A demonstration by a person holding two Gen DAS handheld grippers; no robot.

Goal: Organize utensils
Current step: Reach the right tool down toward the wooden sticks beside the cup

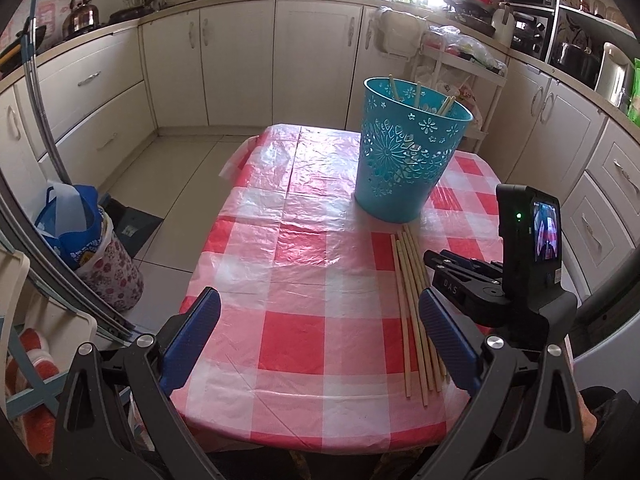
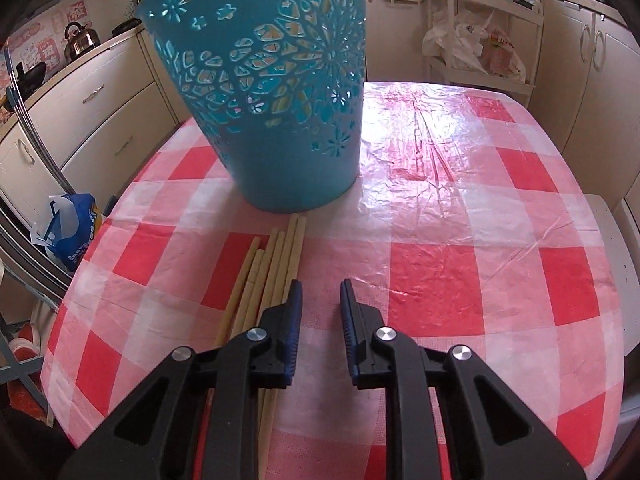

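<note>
A teal cut-out basket (image 1: 410, 156) stands upright on the red-and-white checked table (image 1: 304, 264), with a few wooden chopsticks (image 1: 416, 96) poking out of it. Several more chopsticks (image 1: 416, 304) lie side by side on the table in front of it. My left gripper (image 1: 320, 312) is wide open and empty above the near table edge. My right gripper (image 2: 320, 292) is open and empty, low over the table just right of the lying chopsticks (image 2: 272, 272), with the basket (image 2: 276, 92) close ahead. The right gripper also shows in the left wrist view (image 1: 436, 260) beside the chopsticks.
Kitchen cabinets (image 1: 240, 60) ring the room. A blue bag in a floral bin (image 1: 88, 248) stands on the floor left of the table. A white trolley with bags (image 2: 480, 40) stands behind the table.
</note>
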